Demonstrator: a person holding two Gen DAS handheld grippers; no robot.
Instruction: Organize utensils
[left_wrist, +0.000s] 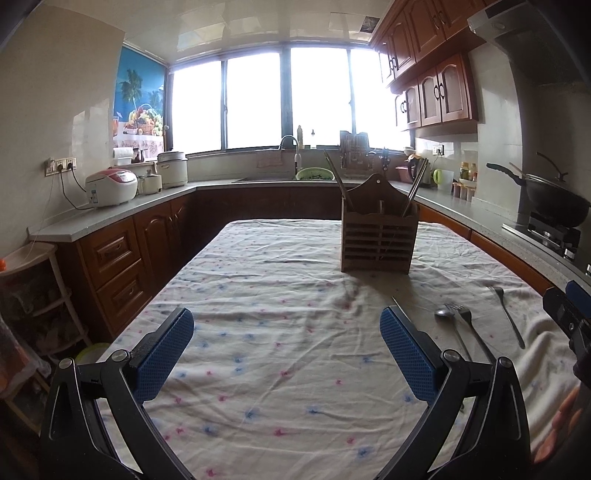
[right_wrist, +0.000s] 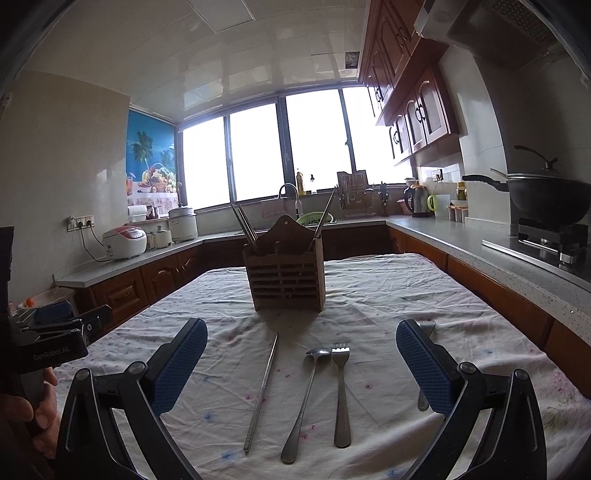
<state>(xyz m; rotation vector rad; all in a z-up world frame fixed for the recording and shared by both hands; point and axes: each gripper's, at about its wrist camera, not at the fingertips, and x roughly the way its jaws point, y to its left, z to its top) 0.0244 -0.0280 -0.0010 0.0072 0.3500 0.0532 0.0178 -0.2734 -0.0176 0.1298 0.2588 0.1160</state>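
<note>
Both tongs stood wide open and held nothing: left gripper (left_wrist: 286, 354) hovered over bare tablecloth (left_wrist: 258, 295), right gripper (right_wrist: 301, 365) sat over the loose cutlery. On the cloth between the right fingers lay a single metal chopstick (right_wrist: 260, 395), a spoon (right_wrist: 304, 402) and a fork (right_wrist: 341, 395), spoon bowl and fork tines just beside each other, handles toward the camera; a second fork (right_wrist: 424, 363) was mostly hidden behind the right finger. Wooden holder (right_wrist: 286, 275) stood upright further back, near the table's middle, chopsticks already leaning in its outer slots (which compartment takes what couldn't be told). Judgement: pieces looked light, stiff, thin and slick, lying flat on soft wrinkled cloth, so a pinch across mid-handle seemed best; the chopstick would likely roll or slip, and the spoon and fork so close risked a double pick
</note>
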